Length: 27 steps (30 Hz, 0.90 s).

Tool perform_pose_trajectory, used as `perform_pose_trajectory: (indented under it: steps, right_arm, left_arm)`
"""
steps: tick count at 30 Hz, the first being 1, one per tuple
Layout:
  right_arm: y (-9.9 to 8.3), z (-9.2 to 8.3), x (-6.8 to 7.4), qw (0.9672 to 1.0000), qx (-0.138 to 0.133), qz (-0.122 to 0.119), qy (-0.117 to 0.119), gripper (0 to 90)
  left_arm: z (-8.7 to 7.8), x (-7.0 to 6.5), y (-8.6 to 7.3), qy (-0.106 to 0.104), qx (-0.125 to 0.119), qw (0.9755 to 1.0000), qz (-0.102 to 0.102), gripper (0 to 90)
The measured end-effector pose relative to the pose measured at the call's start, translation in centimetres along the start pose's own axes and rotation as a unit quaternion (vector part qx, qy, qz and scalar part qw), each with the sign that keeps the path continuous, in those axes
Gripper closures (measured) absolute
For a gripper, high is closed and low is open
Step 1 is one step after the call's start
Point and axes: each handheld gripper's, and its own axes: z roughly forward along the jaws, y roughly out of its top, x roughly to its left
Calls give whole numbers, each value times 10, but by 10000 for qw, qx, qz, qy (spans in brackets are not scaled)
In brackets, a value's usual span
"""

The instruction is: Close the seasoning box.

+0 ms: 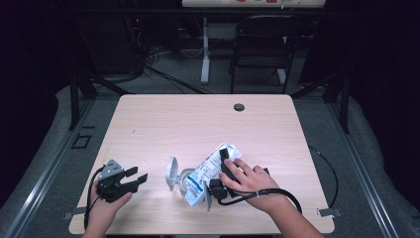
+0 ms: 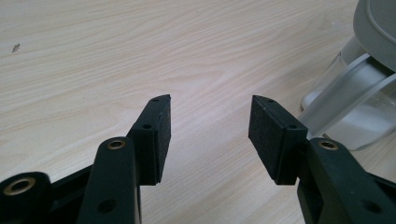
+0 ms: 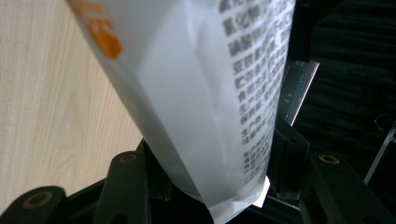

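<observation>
A white printed bag is clamped between the jaws of the right hand-held gripper, tilted with its lower end at the mouth of a clear container whose grey flip lid stands open. Both are seen near the front middle of the light wooden surface. The bag's end is seen pinched in the right gripper view. The left hand-held gripper is held wide apart with nothing between its pads, just left of the container.
</observation>
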Motion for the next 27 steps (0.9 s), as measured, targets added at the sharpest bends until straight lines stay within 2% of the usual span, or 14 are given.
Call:
perform_pose_trajectory:
  steps: [27]
  right_arm:
    - [1,0,-1,10000,7,-76,-1,520]
  left_arm:
    - [0,0,0,1,-6,10000,-9,495]
